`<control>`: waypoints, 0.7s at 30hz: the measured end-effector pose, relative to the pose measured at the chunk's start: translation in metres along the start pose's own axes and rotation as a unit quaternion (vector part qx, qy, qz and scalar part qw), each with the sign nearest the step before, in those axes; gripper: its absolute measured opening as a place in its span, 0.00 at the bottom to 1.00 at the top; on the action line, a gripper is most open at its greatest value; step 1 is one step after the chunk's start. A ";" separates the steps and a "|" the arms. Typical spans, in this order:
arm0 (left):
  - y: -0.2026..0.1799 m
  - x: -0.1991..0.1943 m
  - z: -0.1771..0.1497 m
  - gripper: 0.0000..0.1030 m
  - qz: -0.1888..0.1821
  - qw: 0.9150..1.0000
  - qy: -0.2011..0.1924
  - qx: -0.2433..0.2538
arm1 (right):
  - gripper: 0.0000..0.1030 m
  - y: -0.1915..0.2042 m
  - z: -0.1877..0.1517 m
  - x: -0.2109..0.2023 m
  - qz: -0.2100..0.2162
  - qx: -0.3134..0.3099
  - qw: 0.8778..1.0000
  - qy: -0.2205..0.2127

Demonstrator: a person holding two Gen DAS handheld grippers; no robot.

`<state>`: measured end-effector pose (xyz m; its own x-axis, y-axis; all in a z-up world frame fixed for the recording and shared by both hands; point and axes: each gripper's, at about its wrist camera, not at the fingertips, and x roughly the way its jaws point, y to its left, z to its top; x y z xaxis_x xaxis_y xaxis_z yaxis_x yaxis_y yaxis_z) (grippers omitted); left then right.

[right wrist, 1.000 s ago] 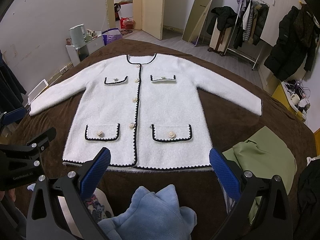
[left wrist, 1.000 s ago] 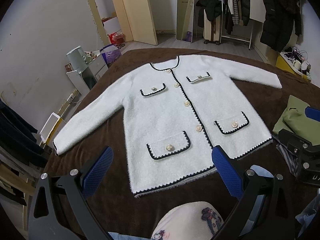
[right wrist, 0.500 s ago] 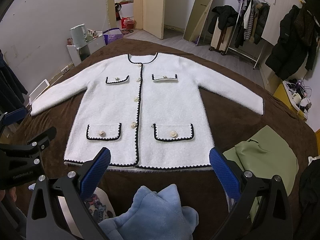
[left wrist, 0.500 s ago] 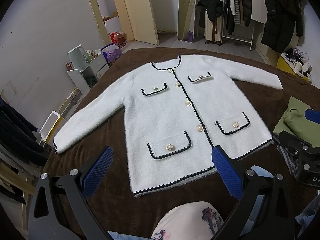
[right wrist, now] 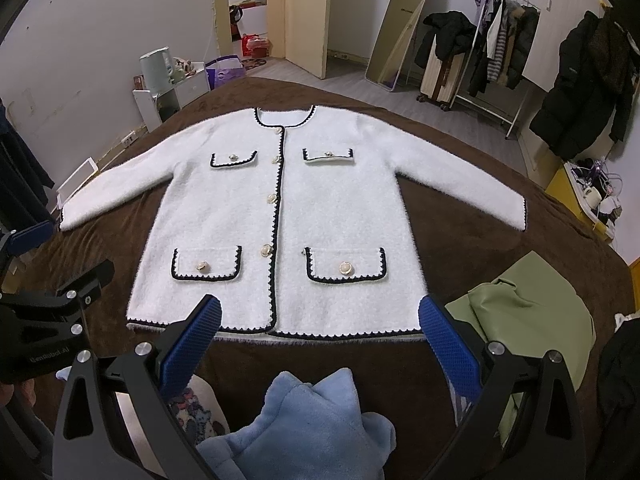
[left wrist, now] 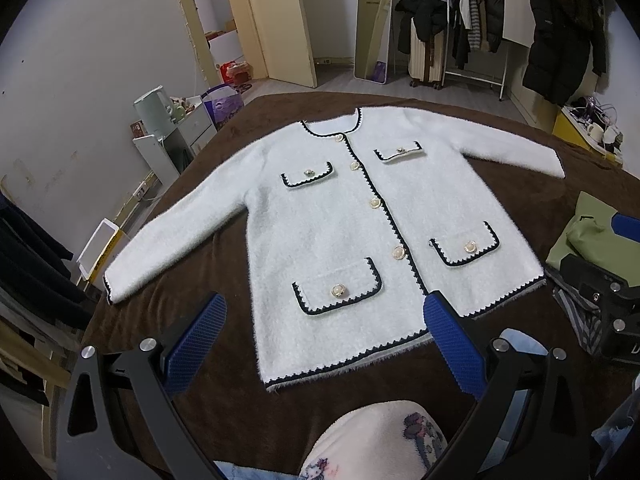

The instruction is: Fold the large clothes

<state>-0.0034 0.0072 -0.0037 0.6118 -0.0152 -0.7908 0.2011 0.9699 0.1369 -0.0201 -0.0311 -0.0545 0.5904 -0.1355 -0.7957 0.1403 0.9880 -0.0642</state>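
Observation:
A white fuzzy cardigan (left wrist: 360, 216) with black scalloped trim, gold buttons and several pockets lies flat, face up, sleeves spread, on a brown bed cover (left wrist: 216, 168). It also shows in the right wrist view (right wrist: 280, 216). My left gripper (left wrist: 324, 340) is open and empty, held above the hem at its left side. My right gripper (right wrist: 320, 340) is open and empty, held above the middle of the hem. The left gripper also shows at the left edge of the right wrist view (right wrist: 44, 320).
A green garment (right wrist: 532, 320) lies on the bed right of the cardigan. A blue fleece (right wrist: 312, 428) and a pink printed garment (left wrist: 380, 440) lie near the front edge. A nightstand with a kettle (right wrist: 158, 68) stands left; a clothes rack (right wrist: 500, 40) at the back.
Both grippers have crept slightly forward and up over the hem; the cardigan has not moved.

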 end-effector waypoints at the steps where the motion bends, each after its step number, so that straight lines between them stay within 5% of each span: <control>1: 0.001 0.001 0.001 0.94 0.000 1.000 0.000 -0.001 | 0.95 -0.002 0.000 -0.001 0.001 0.000 1.000 0.000; 21: 0.001 0.002 0.000 0.94 0.002 1.000 -0.001 -0.002 | 0.95 -0.004 0.000 -0.001 0.003 -0.002 1.000 0.002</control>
<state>-0.0023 0.0086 -0.0050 0.6135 -0.0116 -0.7896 0.1953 0.9711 0.1374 -0.0213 -0.0345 -0.0540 0.5887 -0.1285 -0.7981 0.1331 0.9892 -0.0611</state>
